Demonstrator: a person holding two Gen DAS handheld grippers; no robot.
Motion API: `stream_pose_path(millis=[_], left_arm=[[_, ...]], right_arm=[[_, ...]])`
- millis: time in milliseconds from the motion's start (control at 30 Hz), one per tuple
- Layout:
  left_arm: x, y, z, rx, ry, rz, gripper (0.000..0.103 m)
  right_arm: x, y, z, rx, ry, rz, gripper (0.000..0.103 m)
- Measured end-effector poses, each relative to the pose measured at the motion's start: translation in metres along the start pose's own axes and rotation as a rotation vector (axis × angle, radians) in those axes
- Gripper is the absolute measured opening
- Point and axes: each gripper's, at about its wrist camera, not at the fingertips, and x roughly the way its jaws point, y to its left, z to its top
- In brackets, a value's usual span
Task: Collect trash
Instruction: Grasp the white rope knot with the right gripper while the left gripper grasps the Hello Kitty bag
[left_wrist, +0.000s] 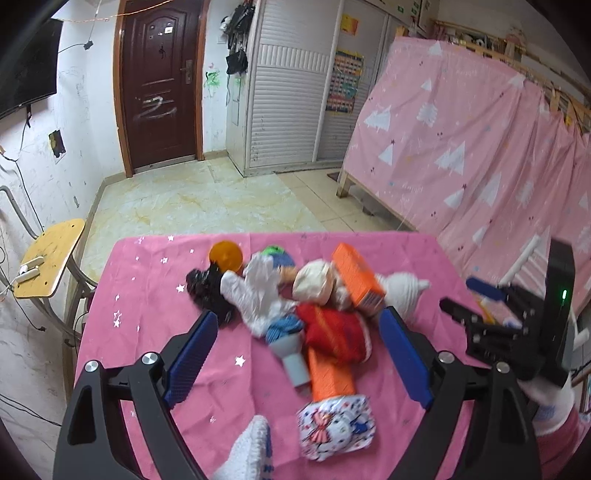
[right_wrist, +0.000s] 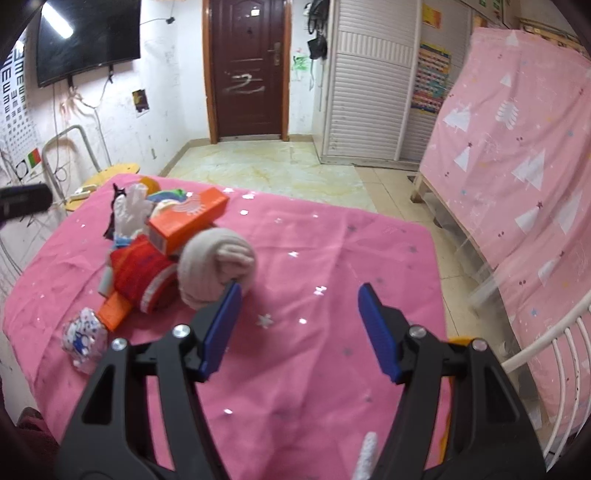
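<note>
The trash pile (left_wrist: 295, 310) is lying heaped mid-desk (left_wrist: 147, 295), so the left gripper (left_wrist: 299, 354) is spreading its jaws wide around it; the right gripper (right_wrist: 299, 328) is waiting beside it, open, probably empty.

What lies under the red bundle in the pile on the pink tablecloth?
An orange box sticks out from beneath the red bundle, its near end by a patterned wrapper. How far the box runs underneath, and anything else below, is covered.
</note>
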Motion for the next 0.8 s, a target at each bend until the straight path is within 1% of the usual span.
stream_pose_path(millis=[200,300,533,600,733,767,800], left_arm=[[0.012,-0.012,-0.026,0.047,0.040,-0.009,0.082],[0.023,-0.020,-0.043,0.096,0.074,-0.013,0.082],[0.045,-0.038,-0.078,0.172,0.156,-0.047,0.082],[0.048,-0.040,-0.083,0.180,0.164,-0.046,0.082],[0.049,-0.039,-0.087,0.183,0.154,-0.058,0.082],[0.049,-0.038,-0.088,0.185,0.152,-0.064,0.080],[0.049,-0.039,-0.089,0.186,0.151,-0.069,0.076]], right_arm=[[0.004,0.018,0.006,-0.026,0.000,0.022,0.064],[0.007,0.027,0.009,-0.036,-0.001,0.036,0.068],[0.022,0.037,0.016,-0.027,0.021,0.075,0.069],[0.028,0.037,0.018,-0.015,0.030,0.090,0.069],[0.038,0.037,0.020,0.006,0.049,0.117,0.069],[0.041,0.038,0.020,0.010,0.055,0.125,0.069],[0.042,0.038,0.020,0.012,0.059,0.127,0.069]])
